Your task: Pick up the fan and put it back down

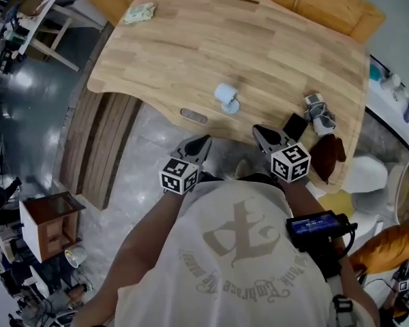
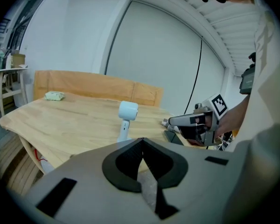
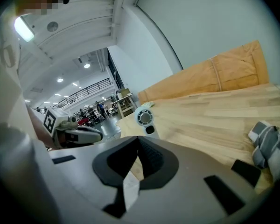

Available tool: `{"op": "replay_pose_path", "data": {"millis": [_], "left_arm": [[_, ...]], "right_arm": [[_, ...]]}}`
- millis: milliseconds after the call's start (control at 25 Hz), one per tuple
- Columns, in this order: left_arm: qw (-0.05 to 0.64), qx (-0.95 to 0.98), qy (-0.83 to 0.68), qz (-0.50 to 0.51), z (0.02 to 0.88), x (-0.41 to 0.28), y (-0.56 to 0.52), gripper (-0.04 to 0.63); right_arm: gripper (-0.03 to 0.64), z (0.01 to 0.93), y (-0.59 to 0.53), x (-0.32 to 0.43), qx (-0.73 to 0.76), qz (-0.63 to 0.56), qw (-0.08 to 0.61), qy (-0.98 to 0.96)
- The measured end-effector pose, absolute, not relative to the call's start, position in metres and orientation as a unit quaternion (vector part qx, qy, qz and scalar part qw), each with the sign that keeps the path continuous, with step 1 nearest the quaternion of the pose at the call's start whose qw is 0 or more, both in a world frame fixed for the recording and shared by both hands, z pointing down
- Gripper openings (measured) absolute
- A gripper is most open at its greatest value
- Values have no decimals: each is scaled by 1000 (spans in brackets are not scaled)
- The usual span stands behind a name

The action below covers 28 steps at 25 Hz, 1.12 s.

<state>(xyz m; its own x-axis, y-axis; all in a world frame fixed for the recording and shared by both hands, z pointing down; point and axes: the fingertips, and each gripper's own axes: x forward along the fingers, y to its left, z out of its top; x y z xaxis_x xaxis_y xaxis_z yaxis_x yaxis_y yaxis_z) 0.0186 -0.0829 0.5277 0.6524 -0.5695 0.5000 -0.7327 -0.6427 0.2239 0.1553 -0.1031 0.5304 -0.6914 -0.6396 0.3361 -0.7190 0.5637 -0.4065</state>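
A small pale blue fan (image 1: 226, 97) stands upright on its stem near the front edge of the wooden table (image 1: 191, 46). Both grippers hover off that edge, short of the fan and apart from it. My left gripper (image 1: 203, 142) is below and left of the fan, shut with nothing in it. My right gripper (image 1: 259, 129) is below and right of it, also shut and empty. In the left gripper view the fan (image 2: 127, 118) rises just past the closed tips (image 2: 142, 140). The right gripper view shows the fan's grille (image 3: 143, 118) beyond its closed tips (image 3: 139, 138).
A pale green packet (image 1: 139, 12) lies at the table's far left. A rolled grey cloth (image 1: 318, 111), a black square item (image 1: 295, 125) and a brown object (image 1: 329, 157) sit at the front right. A small wooden cabinet (image 1: 51, 223) stands on the floor at left.
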Motion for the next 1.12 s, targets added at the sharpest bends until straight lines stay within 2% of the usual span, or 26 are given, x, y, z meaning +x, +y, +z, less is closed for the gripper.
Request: {"op": "replay_pose_path", "data": {"millis": [840,1000,1120], "left_arm": [[193,875,-367,249,593,52,-161,15],[192,865,-380,265,607,52,-174,128],[182,859,-395,270,610,59,-184,165]], "right_arm": [[14,538,-126,192,436,276,91,-851],[14,536,-125,197,442,273,96,-849],[14,536,-122,208,449,273,103,-845]]}}
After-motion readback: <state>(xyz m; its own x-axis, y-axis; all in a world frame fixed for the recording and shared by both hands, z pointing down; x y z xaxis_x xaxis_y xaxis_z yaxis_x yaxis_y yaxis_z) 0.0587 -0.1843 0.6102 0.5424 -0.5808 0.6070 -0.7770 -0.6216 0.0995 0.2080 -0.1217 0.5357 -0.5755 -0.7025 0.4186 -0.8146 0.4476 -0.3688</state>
